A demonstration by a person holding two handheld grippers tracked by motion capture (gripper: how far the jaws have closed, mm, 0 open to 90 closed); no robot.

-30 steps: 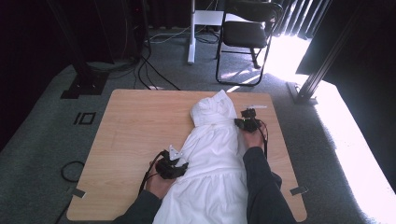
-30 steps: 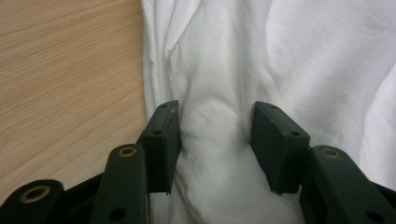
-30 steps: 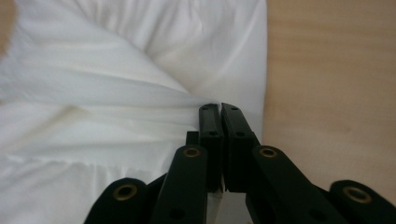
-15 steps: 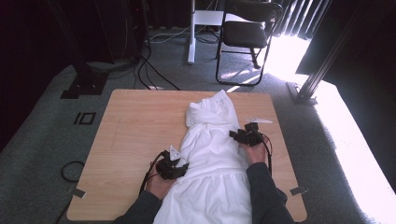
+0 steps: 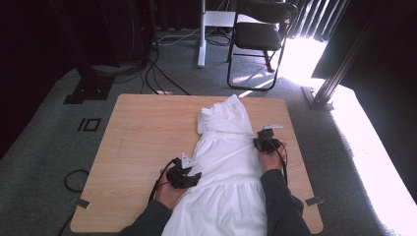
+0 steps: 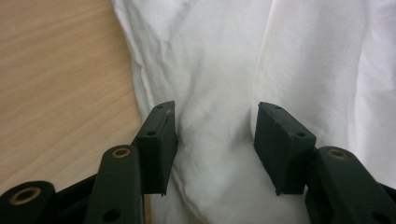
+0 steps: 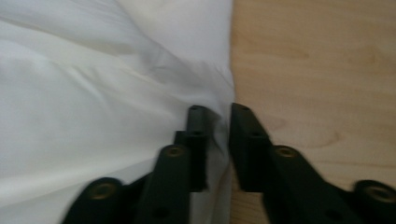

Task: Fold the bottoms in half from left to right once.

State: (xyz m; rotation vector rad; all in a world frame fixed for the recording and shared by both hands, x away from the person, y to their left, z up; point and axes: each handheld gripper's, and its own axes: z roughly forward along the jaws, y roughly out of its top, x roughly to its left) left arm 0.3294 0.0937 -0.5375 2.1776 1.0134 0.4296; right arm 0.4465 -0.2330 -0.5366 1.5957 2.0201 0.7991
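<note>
While both hands work at the near half of the wooden table (image 5: 142,128), a white garment (image 5: 226,162) lies lengthwise down the table's right-centre, top end bunched near the far edge, lower part hanging off the near edge between the person's forearms. Left gripper (image 5: 184,177) sits at the garment's left border, near the near edge, on the cloth's margin. In the left gripper view its jaws stand moderately wide and have just been opening; white garment (image 6: 219,70) lies under and between them, a raised fold in the gap, pads not pressing it, bare table (image 6: 60,70) to the left. Right gripper (image 5: 266,142) is at the garment's right border, toward the table's right edge, about mid-length. In the right gripper view, slightly blurred, its jaws are narrow and have just been closing, with the garment's hem (image 7: 215,126) in the slim gap between them; cannot tell if the pads actually pinch it. Cloth (image 7: 93,93) fills the left, table wood (image 7: 317,70) the right. Folding chair (image 5: 260,34) and cables on carpet stand beyond the far edge.
</note>
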